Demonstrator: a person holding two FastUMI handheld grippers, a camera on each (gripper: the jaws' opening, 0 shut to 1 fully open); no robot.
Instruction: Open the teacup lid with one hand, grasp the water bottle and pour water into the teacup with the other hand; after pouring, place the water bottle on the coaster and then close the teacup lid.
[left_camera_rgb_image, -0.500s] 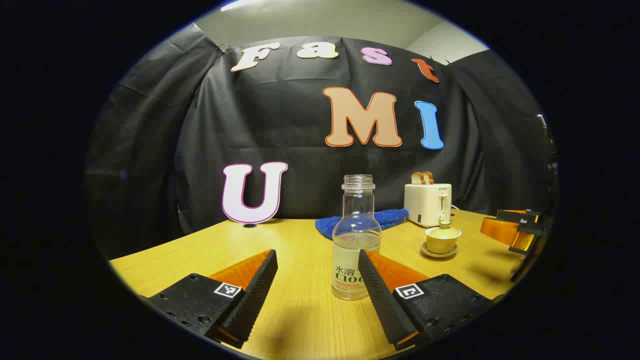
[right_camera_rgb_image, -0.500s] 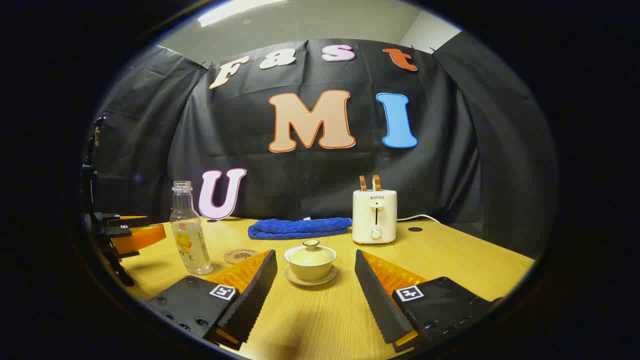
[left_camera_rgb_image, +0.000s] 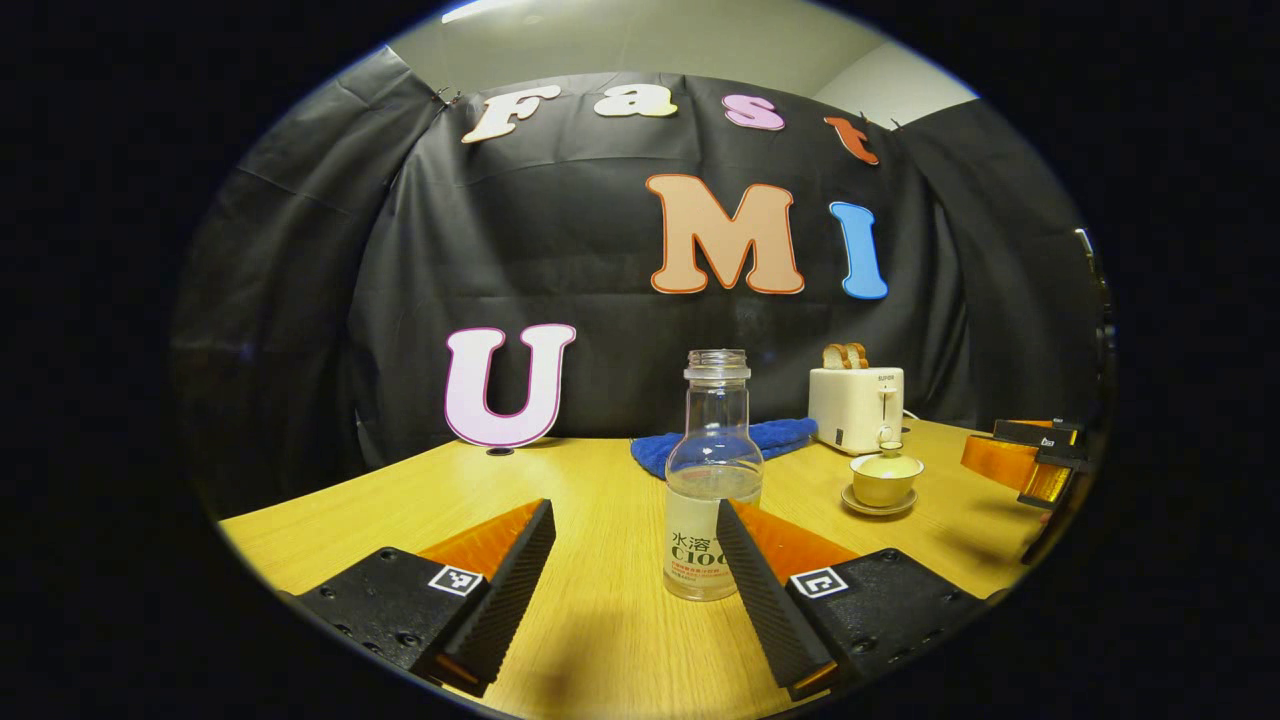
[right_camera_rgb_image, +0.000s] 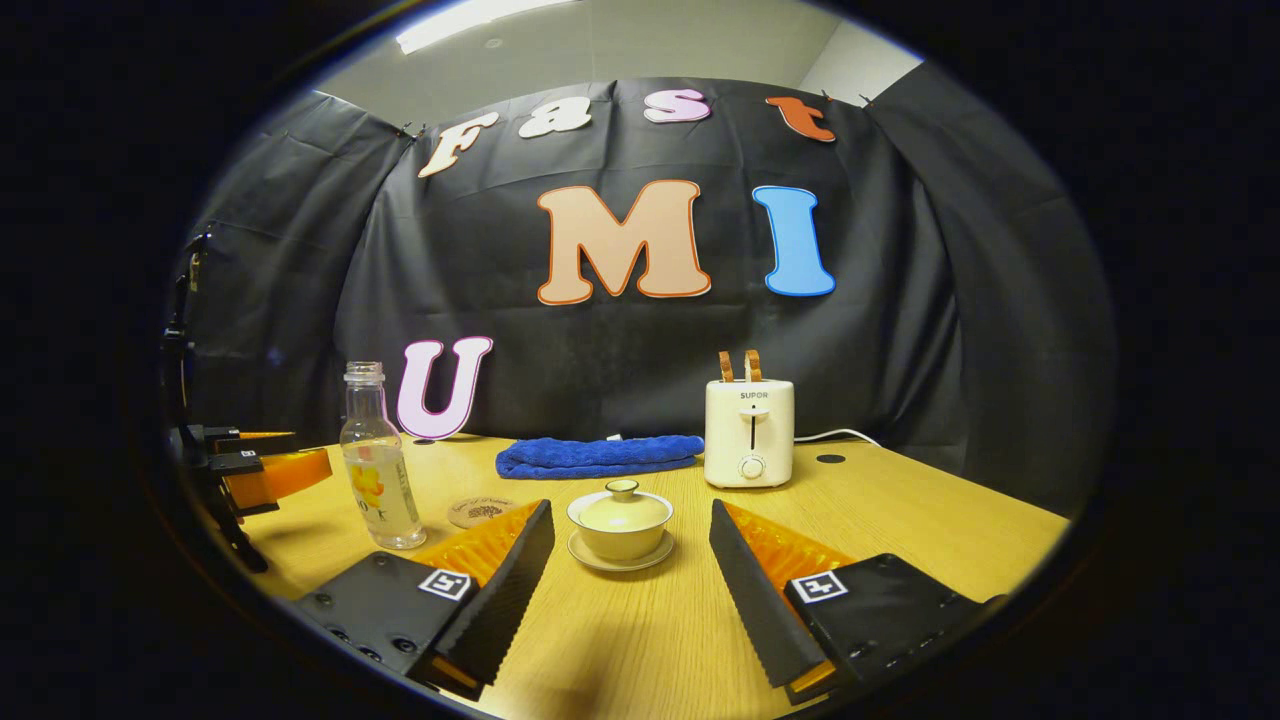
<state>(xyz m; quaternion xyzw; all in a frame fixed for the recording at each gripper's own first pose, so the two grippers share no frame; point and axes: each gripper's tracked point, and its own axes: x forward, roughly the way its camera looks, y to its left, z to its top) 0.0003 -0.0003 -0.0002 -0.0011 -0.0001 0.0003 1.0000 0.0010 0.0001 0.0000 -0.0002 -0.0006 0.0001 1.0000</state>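
Nothing moved since half-second back: both claws spread wide, empty; left claw (left_camera_rgb_image: 632, 560) faces clear glass water bottle (left_camera_rgb_image: 712, 480), right claw (right_camera_rgb_image: 630, 565) faces lidded cream ceramic teacup (right_camera_rgb_image: 620, 520). Task unstarted.

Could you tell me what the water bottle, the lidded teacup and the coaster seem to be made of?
Water bottle: clear glass or hard plastic, glossy; the cloth wall shows through its neck.
Lidded teacup: probably glazed ceramic, pale cream with a soft sheen, on a matching saucer.
Coaster: flat tan disc, matte; possibly cork or wood, too small to tell.
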